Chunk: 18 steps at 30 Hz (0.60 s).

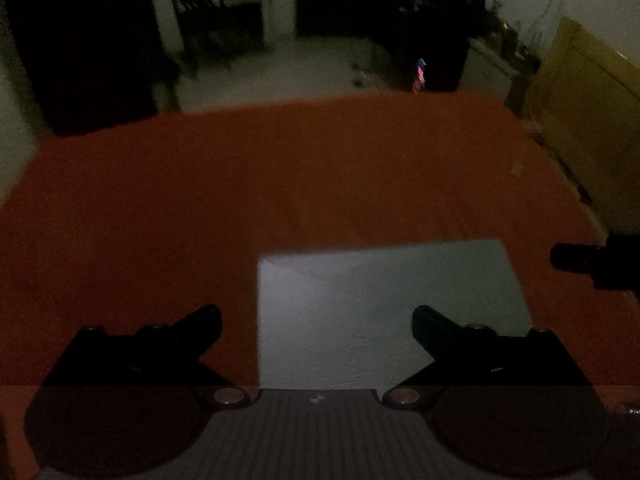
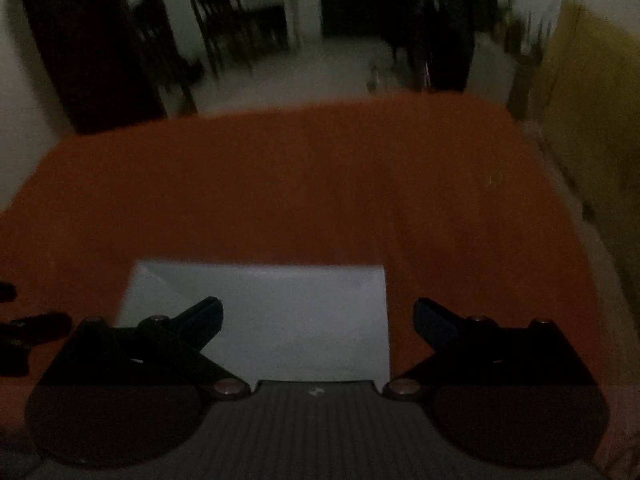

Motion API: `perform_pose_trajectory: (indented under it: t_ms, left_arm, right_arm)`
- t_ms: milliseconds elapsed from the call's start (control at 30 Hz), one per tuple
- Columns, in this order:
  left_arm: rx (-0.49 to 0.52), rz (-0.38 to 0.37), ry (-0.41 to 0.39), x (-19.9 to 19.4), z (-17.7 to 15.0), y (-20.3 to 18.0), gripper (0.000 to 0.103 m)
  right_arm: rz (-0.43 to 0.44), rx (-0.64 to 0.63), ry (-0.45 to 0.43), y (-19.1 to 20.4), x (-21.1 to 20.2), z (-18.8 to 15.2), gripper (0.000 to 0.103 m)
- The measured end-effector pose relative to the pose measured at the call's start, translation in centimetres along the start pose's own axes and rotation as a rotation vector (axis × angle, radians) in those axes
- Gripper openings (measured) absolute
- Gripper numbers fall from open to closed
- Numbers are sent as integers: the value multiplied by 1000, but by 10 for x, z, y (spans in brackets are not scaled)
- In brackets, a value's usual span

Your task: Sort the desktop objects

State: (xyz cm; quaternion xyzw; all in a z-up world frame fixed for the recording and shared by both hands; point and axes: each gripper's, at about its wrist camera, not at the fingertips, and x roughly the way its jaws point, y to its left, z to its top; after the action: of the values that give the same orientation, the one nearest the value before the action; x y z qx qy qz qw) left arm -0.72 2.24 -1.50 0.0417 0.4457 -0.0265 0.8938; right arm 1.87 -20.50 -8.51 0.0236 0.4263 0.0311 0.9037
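Note:
A pale grey flat sheet or lid lies on the orange-red tabletop, near the front edge. My left gripper hovers open over the sheet's left side, nothing between its fingers. In the right wrist view the same sheet sits under my right gripper, which is also open and empty. The right gripper's dark body pokes in at the left view's right edge. The left gripper's fingers show at the right view's left edge. The room is very dim.
The orange-red tabletop stretches ahead to its far edge. Beyond it lie a pale floor, dark chairs and dark furniture. A yellowish cabinet stands at the right.

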Motion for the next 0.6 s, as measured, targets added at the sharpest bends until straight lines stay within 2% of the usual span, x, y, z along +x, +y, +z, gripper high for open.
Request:
perform_pose_trajectory:
  t_ms: [33, 100, 200, 267, 367, 467, 600]
  left_arm:
    - [-17, 26, -11, -20, -8, -3, 103]
    - [-71, 39, -25, -53, -30, -6, 103]
    - [-96, 13, 25, -76, -72, -13, 103]
    - [-98, -7, 90, -68, -102, -15, 103]
    - [-63, 43, 187, -43, -141, -15, 103]
    - [-5, 103, 217, -27, -173, -17, 103]
    - [8, 54, 233, -2, -159, -24, 103]
  right_arm:
    - [11, -2, -30, 7, -19, -2, 103]
    - [48, 9, -21, 15, -48, -17, 103]
    - [66, -10, 10, 24, -81, -49, 103]
    - [64, 8, 78, 22, -92, -83, 103]
    - [47, -5, 207, 20, -89, -135, 103]
    - [16, -31, 266, 23, -86, -162, 103]
    - [30, 5, 264, 23, -88, -164, 103]
